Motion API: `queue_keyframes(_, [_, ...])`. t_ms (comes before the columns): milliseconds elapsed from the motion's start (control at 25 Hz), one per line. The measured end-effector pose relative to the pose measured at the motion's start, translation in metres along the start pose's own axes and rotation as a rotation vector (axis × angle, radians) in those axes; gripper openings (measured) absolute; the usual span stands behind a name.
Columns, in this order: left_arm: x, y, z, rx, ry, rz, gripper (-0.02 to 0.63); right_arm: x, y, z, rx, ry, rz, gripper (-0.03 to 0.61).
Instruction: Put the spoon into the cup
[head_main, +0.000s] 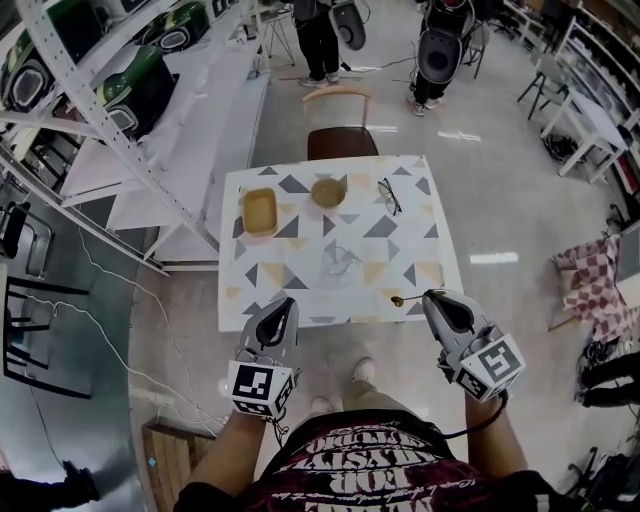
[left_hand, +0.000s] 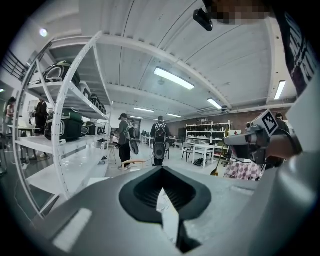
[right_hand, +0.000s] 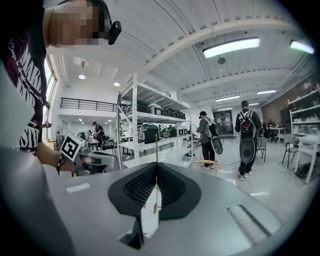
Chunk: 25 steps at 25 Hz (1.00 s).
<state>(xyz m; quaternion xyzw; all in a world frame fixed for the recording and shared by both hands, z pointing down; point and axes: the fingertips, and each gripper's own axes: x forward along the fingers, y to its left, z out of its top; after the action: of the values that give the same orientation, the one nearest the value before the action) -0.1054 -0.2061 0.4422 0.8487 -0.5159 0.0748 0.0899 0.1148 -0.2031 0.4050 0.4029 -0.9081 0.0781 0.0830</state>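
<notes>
Spoon (head_main: 404, 299), crosswise in right gripper (head_main: 429, 296), bowl leftward

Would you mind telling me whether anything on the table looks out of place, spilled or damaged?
Nothing looks spilled or damaged. The one odd item is a pair of glasses lying on the table beside the bowl, unrelated to the dishes. The cup looks upright.

Cup (head_main: 341, 262) centred on table (head_main: 290, 285), tray (head_main: 260, 211), bowl (head_main: 327, 192), glasses (head_main: 389, 196) in row behind it, spoon (head_main: 404, 298) at near right edge
</notes>
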Motion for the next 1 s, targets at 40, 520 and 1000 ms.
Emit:
queue_keyframes(40, [0.004, 0.000, 0.001, 0.001, 0.002, 0.005, 0.002, 0.002, -0.004, 0.001, 0.000, -0.001, 0.003, 0.034])
queue_keyframes(520, [0.045, 0.004, 0.022, 0.006, -0.017, 0.070, 0.002, 0.025, -0.053, 0.015, -0.017, -0.014, 0.053, 0.034])
queue_keyframes(1000, [0.067, -0.003, 0.025, 0.000, -0.018, 0.124, 0.002, 0.051, -0.070, 0.008, -0.013, -0.002, 0.143, 0.034])
